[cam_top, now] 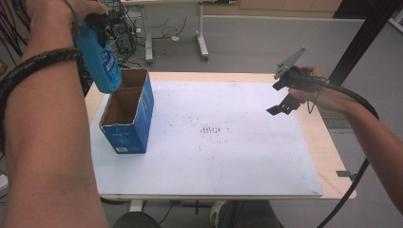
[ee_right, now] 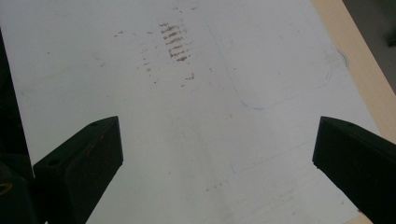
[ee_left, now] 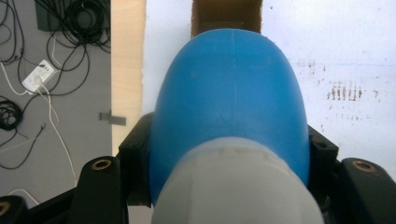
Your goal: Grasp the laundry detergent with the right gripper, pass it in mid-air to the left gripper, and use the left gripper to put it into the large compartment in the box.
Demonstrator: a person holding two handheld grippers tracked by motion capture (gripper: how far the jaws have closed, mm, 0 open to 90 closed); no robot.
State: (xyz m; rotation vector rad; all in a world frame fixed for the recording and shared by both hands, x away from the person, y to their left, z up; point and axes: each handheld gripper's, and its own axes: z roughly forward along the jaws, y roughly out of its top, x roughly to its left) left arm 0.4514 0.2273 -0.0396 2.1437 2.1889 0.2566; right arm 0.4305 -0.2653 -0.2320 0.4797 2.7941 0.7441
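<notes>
Gripping a blue bottle (cam_top: 102,59) at the upper left of the high view, the left gripper (cam_top: 97,23) is pinching it near the cap end, with the bottle's rounded base pointing down and to the right. That base is hanging just above the open top of the blue cardboard box (cam_top: 128,118), over the box's far left corner; whether it is touching the rim cannot be told. The box is standing upright on the white mat (cam_top: 214,137), near the mat's left edge, its brown inside facing up.

In the left gripper view the blue bottle (ee_left: 229,102) is taking up the centre of the frame, its pale grey cap end at the bottom, black jaws pressing on both its sides. The box's brown opening (ee_left: 226,16) is showing at the top centre, straight past the bottle's base, with white mat to the right and wooden table edge (ee_left: 126,70) to the left.

At the right of the high view, the right gripper (cam_top: 283,104) is hanging above the mat's right part, well apart from bottle and box. In the right gripper view its jaws are standing spread wide, pinching nothing, with stained white mat (ee_right: 201,116) between them.
</notes>
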